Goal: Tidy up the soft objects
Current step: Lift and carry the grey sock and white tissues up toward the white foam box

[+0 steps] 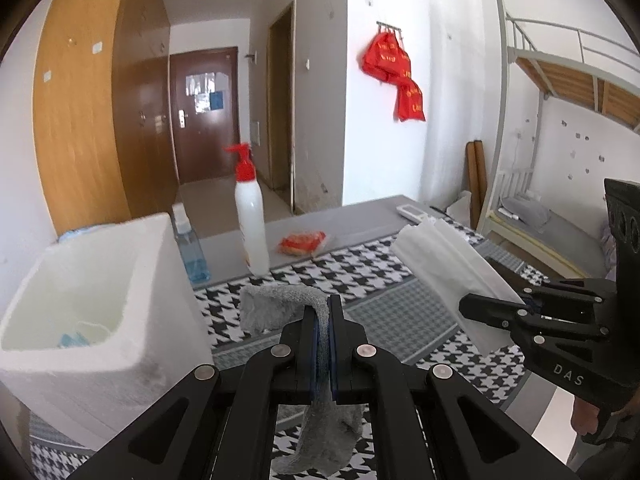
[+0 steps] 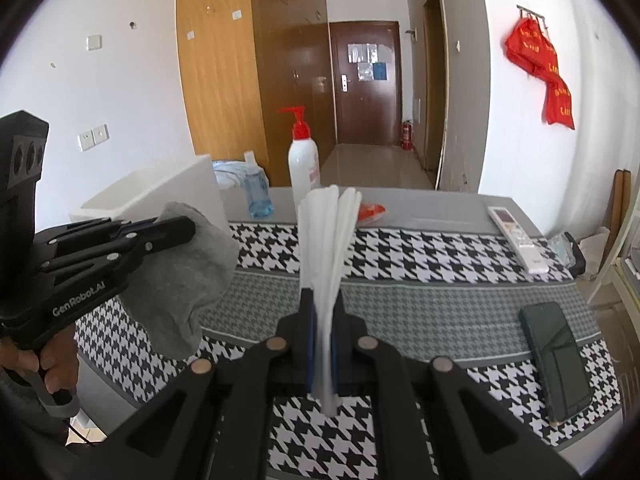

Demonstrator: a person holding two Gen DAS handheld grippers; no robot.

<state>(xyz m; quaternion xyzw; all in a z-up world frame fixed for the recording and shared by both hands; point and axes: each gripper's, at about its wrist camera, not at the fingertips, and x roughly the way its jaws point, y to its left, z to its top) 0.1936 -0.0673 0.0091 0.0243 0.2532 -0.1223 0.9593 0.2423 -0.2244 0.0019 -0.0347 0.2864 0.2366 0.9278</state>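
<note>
Left wrist view: the left claw (image 1: 329, 312) pinches a grey sock (image 1: 276, 308), which droops over both sides of the jaws above the houndstooth table (image 1: 360, 268). The right claw (image 2: 323, 300) is pressed together on a folded white tissue (image 2: 330, 236) fanning upward. The white foam box (image 1: 100, 280) stands just left of the sock. It looks like the place for both: carry each over its rim before letting go, one at a time. The box's contents are mostly hidden; something blue shows inside, unclear.
</note>
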